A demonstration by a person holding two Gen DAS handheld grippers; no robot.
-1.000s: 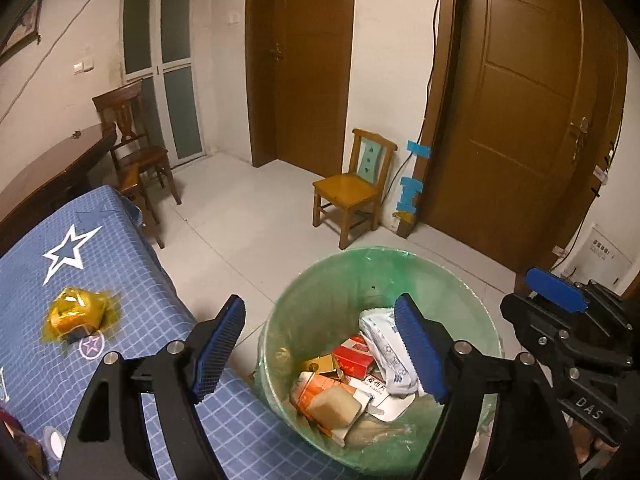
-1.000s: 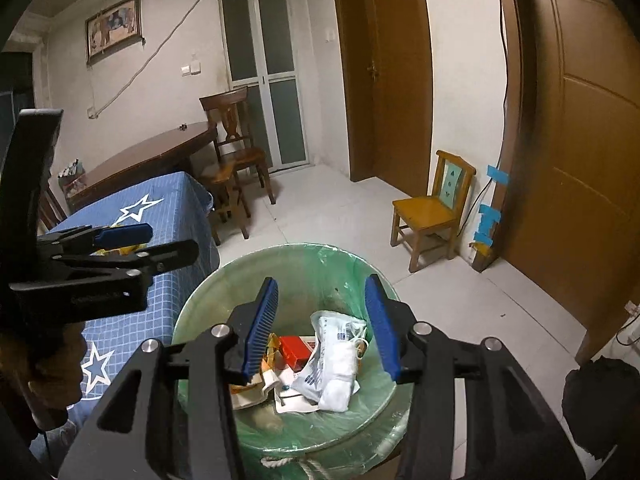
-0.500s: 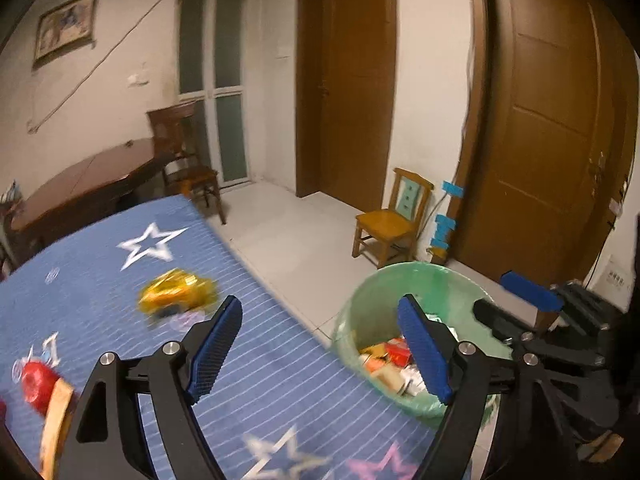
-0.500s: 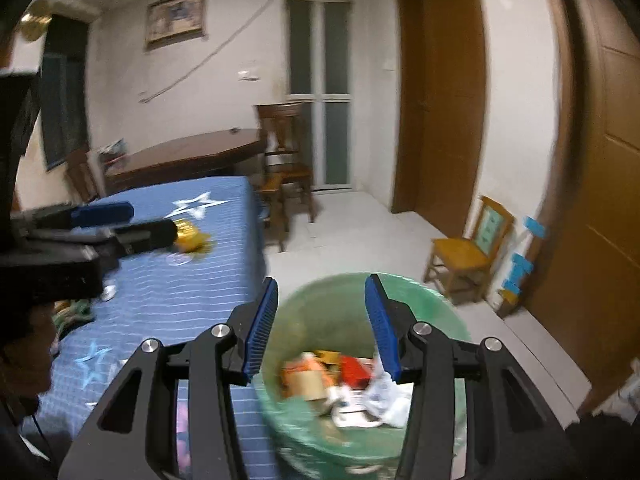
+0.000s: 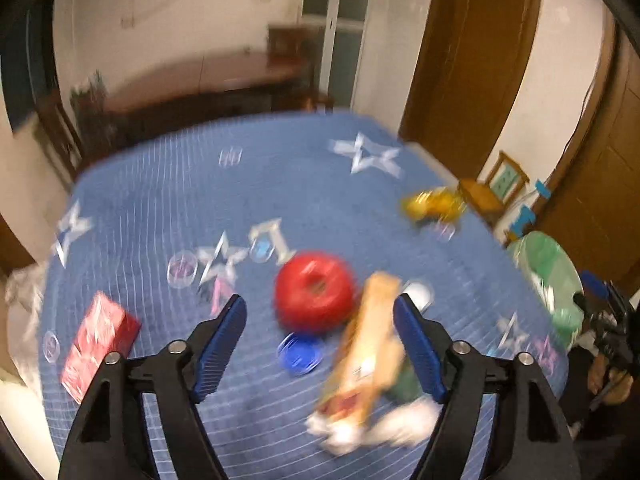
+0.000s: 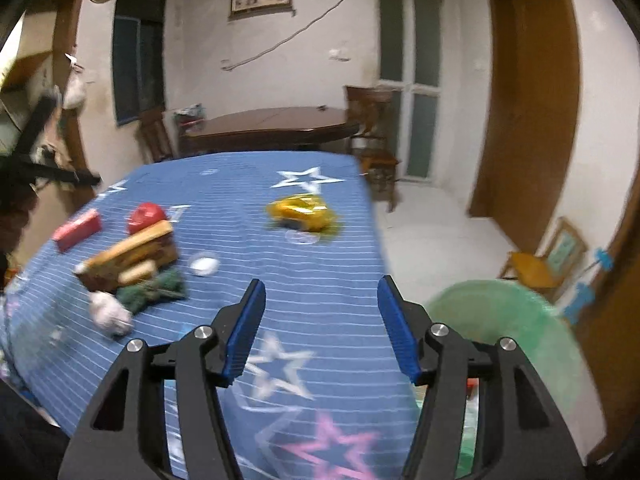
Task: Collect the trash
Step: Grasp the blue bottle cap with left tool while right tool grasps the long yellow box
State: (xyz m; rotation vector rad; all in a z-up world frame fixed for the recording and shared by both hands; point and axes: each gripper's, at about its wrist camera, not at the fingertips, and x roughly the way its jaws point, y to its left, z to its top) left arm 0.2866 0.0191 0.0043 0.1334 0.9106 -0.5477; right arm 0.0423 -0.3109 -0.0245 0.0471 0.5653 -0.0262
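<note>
Blue checked cloth (image 5: 280, 184) printed with white and pink stars covers a table in a white-walled room with brown wooden doors, a dark wooden table (image 6: 272, 126) behind it and a small wooden chair (image 6: 536, 264) by the wall. Both views are smeared by motion blur. Seen from the left wrist, the left gripper (image 5: 320, 344) is angled steeply down over the middle of the cloth, its 2 blue-padded fingers (image 5: 222, 346) spread wide with nothing pressed between them; its jaws have just been closing slightly. Beneath and beyond its gap lie pieces of trash: a red ring-shaped object (image 5: 314, 292), a blue round lid (image 5: 300, 354) just in front of it, a long tan and orange package (image 5: 368, 352) resting over something dark green, and crumpled white paper (image 5: 376, 432) at the package's near end. A red box (image 5: 100, 340) lies to the left and a crumpled yellow wrapper (image 5: 434, 204) near the far right edge. The green-lined trash bin (image 5: 554, 276) stands off the table's right side. From the right wrist, the right gripper (image 6: 322, 330) tilts down over the cloth's near corner beside the bin (image 6: 520, 344), its fingers apart and empty; its jaws have just been opening.
</note>
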